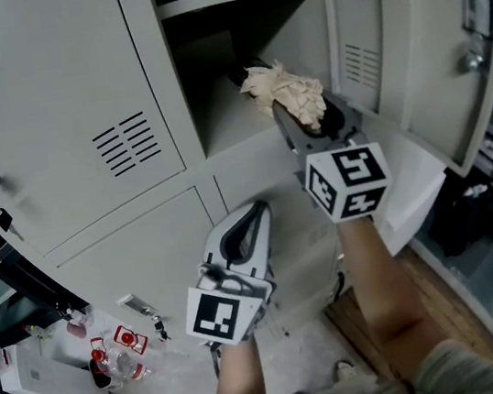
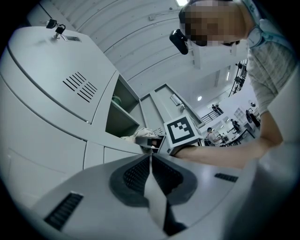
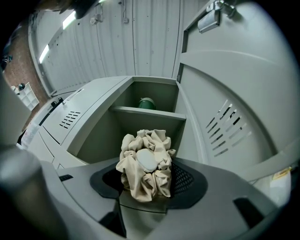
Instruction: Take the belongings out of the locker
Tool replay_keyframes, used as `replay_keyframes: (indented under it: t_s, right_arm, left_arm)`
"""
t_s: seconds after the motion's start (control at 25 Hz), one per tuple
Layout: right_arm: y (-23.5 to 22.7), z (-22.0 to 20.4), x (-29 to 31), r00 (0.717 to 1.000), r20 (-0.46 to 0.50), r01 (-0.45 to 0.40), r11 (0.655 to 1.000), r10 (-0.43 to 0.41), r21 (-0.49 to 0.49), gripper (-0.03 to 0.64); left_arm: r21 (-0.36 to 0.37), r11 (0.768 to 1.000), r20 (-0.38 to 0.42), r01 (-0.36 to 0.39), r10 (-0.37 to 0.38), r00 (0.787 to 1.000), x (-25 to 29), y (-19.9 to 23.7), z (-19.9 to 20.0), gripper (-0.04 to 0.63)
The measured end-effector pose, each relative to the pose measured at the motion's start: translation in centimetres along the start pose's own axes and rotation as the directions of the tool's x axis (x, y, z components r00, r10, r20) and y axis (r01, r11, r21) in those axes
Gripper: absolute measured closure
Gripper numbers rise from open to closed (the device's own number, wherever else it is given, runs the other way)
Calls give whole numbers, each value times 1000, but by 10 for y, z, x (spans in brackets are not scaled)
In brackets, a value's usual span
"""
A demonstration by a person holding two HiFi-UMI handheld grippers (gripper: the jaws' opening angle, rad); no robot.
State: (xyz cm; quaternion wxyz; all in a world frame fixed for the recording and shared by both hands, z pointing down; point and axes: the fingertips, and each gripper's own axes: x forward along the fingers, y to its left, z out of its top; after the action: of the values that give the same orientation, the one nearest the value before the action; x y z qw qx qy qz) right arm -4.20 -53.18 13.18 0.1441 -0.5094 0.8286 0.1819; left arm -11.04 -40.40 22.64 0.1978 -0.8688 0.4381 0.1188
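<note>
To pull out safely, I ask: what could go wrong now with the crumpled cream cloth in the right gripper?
The crumpled cream cloth bulges loosely from the right gripper, so it might slip out. Loose folds could snag on the grey metal shelf just above. The green container on that shelf may be forgotten.

three cameras, one open locker

the head view looked steeply down on the open locker (image 1: 226, 116) from above. the left gripper view sat lower and further back, tilted up toward it. the right gripper view faced straight into the compartment, close up (its shelf (image 3: 147, 114) showed in all three views).
</note>
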Motion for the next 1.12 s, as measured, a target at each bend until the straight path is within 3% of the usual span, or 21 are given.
replay_keyframes:
  t_s: [0.52, 1.12]
  right_arm:
    - [5, 9, -15, 995, 104, -11, 1000, 10, 7, 397]
    - [21, 31, -71, 977, 195, -83, 996, 88, -31, 397]
  left_arm:
    - [-3, 1000, -31, -30, 30, 999, -12, 5, -8, 592]
    - [-13, 1000, -55, -25, 24, 998, -27, 1, -12, 592]
